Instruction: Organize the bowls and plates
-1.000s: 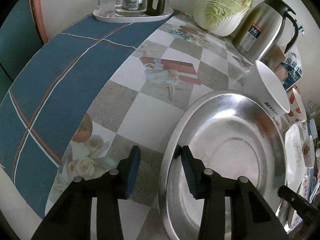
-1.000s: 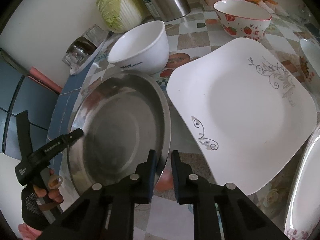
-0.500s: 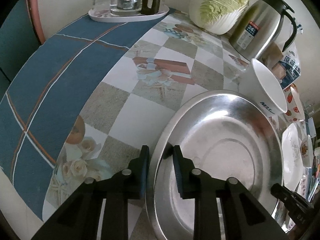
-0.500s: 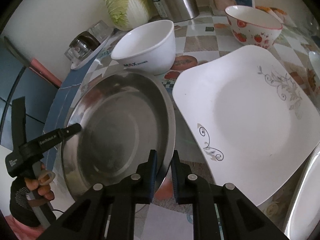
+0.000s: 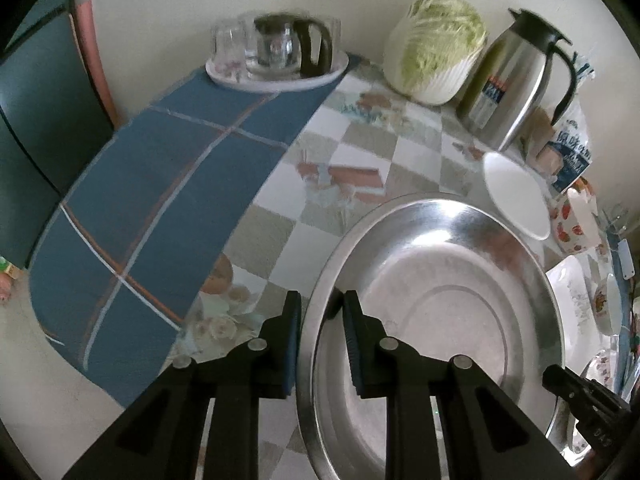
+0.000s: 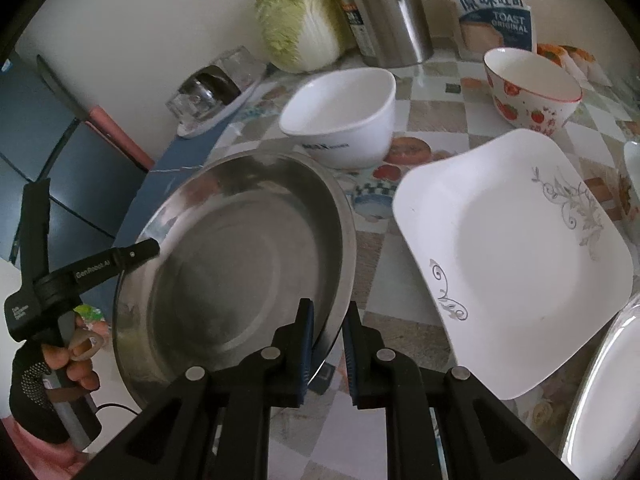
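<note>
A large round steel plate is held at two opposite rim spots. My left gripper has the left rim between its blue pads, and its jaws are still closing on it. My right gripper is shut on the near right rim. Behind the steel plate stands a white bowl, and a strawberry-print bowl is further right. A square white plate with grey scrollwork lies right of the steel plate.
A cabbage, a steel thermos jug and a tray with a glass pot and cups line the wall. A toast bag stands at the back. Another white plate's rim shows at the lower right. A gloved hand holds the left tool.
The left jaws have narrowed from wide apart onto the steel plate's rim. Both grippers have risen, and the steel plate has come up with them.
</note>
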Action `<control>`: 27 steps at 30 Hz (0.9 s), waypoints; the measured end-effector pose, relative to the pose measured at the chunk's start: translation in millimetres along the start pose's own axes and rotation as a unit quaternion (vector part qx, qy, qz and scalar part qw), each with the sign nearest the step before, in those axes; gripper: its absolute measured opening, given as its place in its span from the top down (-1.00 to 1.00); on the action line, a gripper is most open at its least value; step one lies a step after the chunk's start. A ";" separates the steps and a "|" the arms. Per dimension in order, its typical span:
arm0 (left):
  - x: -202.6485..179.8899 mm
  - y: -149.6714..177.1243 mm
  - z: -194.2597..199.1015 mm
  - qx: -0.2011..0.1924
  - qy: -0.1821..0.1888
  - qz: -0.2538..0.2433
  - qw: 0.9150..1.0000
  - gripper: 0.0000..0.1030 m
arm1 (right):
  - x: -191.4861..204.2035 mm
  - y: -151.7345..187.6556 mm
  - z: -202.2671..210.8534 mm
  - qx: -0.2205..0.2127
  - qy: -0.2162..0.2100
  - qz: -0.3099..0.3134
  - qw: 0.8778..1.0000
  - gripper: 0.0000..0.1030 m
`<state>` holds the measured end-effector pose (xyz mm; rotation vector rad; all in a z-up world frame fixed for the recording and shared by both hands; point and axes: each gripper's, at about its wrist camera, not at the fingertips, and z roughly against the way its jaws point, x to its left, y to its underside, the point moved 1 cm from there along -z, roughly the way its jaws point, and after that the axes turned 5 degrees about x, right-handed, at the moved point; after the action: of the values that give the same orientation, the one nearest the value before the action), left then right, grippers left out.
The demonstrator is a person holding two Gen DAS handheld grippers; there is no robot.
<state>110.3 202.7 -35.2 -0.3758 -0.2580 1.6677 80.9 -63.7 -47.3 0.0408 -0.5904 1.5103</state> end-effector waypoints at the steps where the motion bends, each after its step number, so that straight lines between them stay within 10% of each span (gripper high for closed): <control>1: -2.7 -0.9 7.5 -0.006 -0.003 -0.003 1.000 0.58 | 1.1 -1.4 6.2 -0.007 -0.005 0.000 1.000 0.70; 21: -135.4 -24.4 120.2 -0.095 0.009 -0.104 0.990 0.58 | -63.1 -11.8 141.2 -0.180 -0.088 -0.064 0.978 0.71; 27: -175.5 -12.9 92.1 -0.087 0.028 -0.118 0.989 0.58 | -95.6 -11.8 128.1 -0.164 -0.032 -0.091 0.982 0.71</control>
<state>104.3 35.1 71.1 -0.5019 -0.3921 1.4048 53.5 -201.6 29.7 -0.1077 -0.8587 1.2229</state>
